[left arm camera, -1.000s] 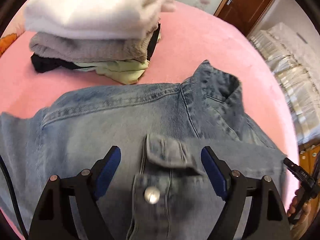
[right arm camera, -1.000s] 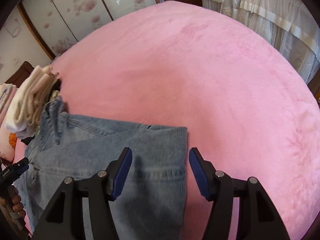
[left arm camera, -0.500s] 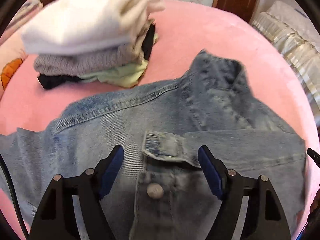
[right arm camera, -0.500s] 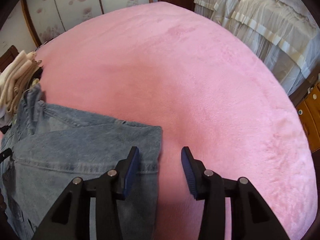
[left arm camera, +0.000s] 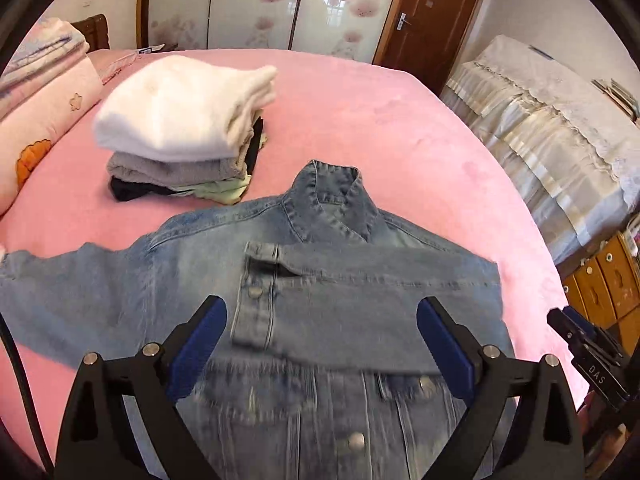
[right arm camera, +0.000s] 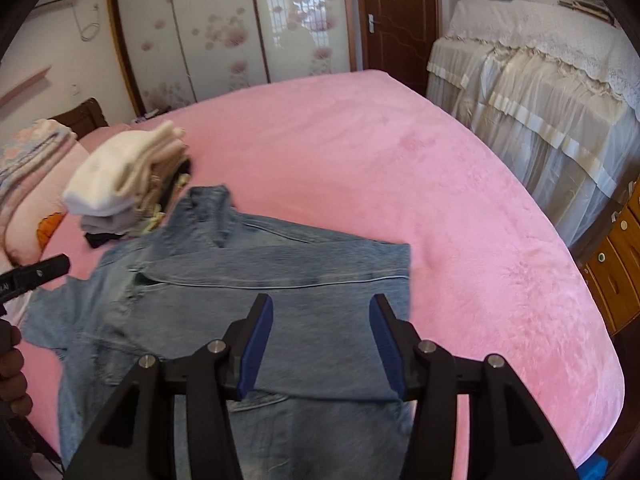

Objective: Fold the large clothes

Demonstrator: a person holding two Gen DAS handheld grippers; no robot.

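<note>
A blue denim jacket lies front up on the pink bed, collar toward the far side. One sleeve is folded across its chest; the other sleeve stretches out to the left. My left gripper hovers above the jacket's front, its jaws opening wide with nothing between the blue pads. In the right wrist view the jacket shows its folded right edge. My right gripper hangs above that side, jaws opening, nothing held.
A stack of folded clothes topped by a white sweater sits beyond the jacket's left shoulder. Pink bedding lies at far left. A lace-covered piece of furniture and wooden drawers stand to the right of the bed.
Both grippers have risen and pulled back from the jacket, so more of the bed and room shows. The left jaws have spread wider. The right jaws narrowed, then widened slightly.
</note>
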